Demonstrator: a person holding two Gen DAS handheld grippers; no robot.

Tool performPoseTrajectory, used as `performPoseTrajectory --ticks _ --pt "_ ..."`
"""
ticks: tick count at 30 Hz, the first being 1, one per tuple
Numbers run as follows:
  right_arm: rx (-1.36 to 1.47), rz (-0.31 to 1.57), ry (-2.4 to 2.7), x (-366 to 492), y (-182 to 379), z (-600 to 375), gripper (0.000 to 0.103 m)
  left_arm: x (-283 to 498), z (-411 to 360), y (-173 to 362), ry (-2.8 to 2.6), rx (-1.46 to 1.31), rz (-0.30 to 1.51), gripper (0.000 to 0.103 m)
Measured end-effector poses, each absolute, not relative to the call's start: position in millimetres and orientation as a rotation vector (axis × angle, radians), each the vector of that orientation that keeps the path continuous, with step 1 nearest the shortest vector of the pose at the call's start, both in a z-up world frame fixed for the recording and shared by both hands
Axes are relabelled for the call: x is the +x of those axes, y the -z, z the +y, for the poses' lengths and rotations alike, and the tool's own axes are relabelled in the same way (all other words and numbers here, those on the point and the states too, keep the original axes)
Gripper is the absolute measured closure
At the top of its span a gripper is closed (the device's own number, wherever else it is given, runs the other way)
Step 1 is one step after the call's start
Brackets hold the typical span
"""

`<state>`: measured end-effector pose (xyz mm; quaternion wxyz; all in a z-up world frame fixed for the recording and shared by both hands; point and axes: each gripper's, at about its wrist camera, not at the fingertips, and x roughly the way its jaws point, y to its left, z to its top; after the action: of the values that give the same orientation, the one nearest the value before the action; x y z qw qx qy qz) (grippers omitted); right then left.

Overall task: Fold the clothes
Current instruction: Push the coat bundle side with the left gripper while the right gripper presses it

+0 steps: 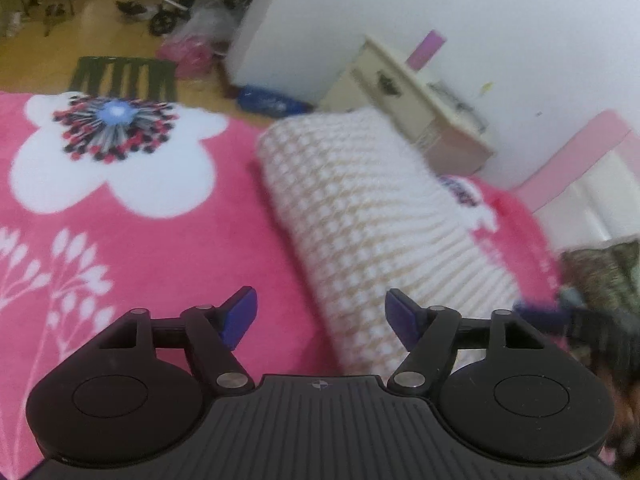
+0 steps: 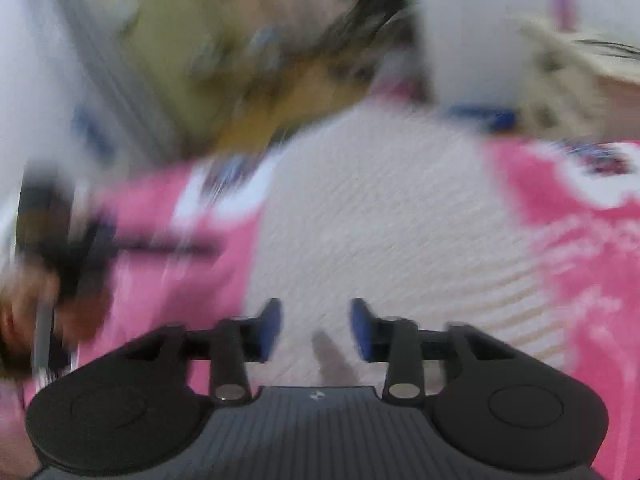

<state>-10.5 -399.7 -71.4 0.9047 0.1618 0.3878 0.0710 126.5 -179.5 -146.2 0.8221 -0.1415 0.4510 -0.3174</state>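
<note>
A folded white and beige checked garment (image 1: 372, 216) lies on a pink blanket with white flowers (image 1: 120, 216). My left gripper (image 1: 320, 318) hovers above the garment's near left edge, jaws wide apart with nothing between the blue pads. In the blurred right wrist view the same garment (image 2: 380, 216) fills the middle, and my right gripper (image 2: 316, 330) stands open just above it, nothing between its pads. The other gripper and the hand holding it (image 2: 52, 264) show at the left edge there.
A cream bedside cabinet (image 1: 416, 96) stands past the blanket's far edge against a white wall. A dark patterned cloth (image 1: 604, 276) lies at the right. A wooden floor with a green chair (image 1: 124, 74) and clutter lies beyond the bed.
</note>
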Motion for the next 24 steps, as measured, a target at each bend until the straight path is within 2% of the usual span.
performPoseTrajectory --ticks 3,4,6,8,10,11,12,24 --pt "0.552 0.730 -0.026 1.1 88.6 -487.1 0.025 141.1 -187.9 155.5 0.755 -0.365 1.021 0.018" --pt "0.643 0.753 -0.028 10.5 104.8 -512.2 0.023 146.8 -191.9 161.3 0.771 -0.389 1.054 0.018" --pt "0.875 0.827 -0.100 27.8 149.7 -556.5 0.010 157.4 -199.3 175.0 0.782 -0.445 1.124 0.018" --pt "1.044 0.866 -0.149 40.7 187.1 -580.6 0.009 163.1 -204.7 184.4 0.789 -0.482 1.154 0.018" --pt "1.083 0.903 -0.115 46.9 211.5 -590.5 0.009 167.5 -211.8 192.3 0.803 -0.489 1.171 0.018" --pt "1.105 0.901 -0.138 41.3 217.4 -591.1 0.007 168.7 -216.2 195.5 0.819 -0.490 1.180 0.018" --pt "1.122 0.888 -0.175 43.7 221.2 -591.9 0.001 170.0 -220.7 199.1 0.836 -0.490 1.189 0.018" --pt "0.965 1.049 -0.576 117.5 212.3 -546.5 0.000 184.8 -262.5 221.9 0.910 -0.520 1.232 0.008"
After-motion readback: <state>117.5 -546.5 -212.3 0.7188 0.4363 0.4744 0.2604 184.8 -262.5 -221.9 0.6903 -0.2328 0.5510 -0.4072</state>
